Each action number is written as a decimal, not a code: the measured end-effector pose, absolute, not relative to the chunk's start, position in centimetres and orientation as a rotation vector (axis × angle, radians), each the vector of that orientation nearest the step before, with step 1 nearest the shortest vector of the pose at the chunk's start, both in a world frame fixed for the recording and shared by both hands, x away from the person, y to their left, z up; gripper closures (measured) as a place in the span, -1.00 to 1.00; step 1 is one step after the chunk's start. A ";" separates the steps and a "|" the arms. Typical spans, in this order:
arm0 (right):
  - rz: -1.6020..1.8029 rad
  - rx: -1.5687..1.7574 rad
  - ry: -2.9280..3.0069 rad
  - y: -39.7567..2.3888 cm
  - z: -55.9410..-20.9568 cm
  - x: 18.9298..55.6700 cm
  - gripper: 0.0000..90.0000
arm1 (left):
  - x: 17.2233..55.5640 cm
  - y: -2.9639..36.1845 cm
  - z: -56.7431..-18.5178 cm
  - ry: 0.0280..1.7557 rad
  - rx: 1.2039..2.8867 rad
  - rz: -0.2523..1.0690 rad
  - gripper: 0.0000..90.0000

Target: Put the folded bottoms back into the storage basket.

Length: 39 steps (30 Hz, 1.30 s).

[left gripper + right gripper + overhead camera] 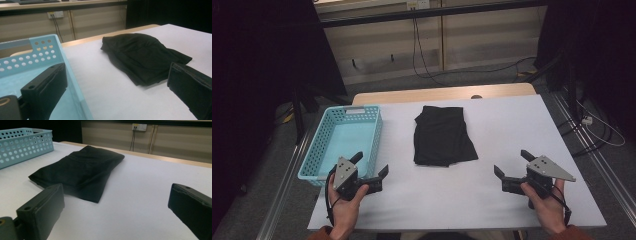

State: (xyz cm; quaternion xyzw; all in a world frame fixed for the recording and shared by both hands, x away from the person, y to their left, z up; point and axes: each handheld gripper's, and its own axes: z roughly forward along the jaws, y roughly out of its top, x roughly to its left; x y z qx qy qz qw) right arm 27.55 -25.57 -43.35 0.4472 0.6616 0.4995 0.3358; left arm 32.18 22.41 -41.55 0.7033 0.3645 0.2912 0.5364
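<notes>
Table: a flat white table top with a light wooden strip along its far edge.
Room: dim, with dark curtains at both sides, a pale wall behind, and black cables hanging down to a grey floor.
Cloth: a folded black piece of cloth lies flat in the middle of the table, toward the far side.
Basket: a light blue plastic basket with small round holes sits on the left part of the table, near the cloth but not touching it.
Left tool: the left black two-jaw gripper, held in a hand, is just beside the near end of the basket. Its jaws are spread wide with nothing in them.
Right tool: the right black two-jaw gripper is over the bare table, well apart from the cloth. Its jaws are spread wide too, with nothing in them.
In the way: from the left gripper view, the basket's corner sits between the two jaws, in front of the cloth.
</notes>
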 end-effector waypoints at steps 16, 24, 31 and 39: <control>1.348 1.167 1.828 -25.4 -43.8 28.1 -0.98 | 32.3 22.5 -41.5 0.895 1.694 0.674 -0.93; 1.364 1.128 1.899 -24.3 -44.1 28.4 -0.98 | 32.0 22.7 -41.6 0.912 1.696 0.657 -0.93; 1.358 1.071 1.923 -23.1 -44.0 28.4 -0.96 | 31.9 22.7 -41.7 0.908 1.711 0.654 -0.92; 1.395 1.015 1.944 -21.7 -43.6 29.0 -0.96 | 31.5 22.7 -41.7 0.876 1.733 0.663 -0.92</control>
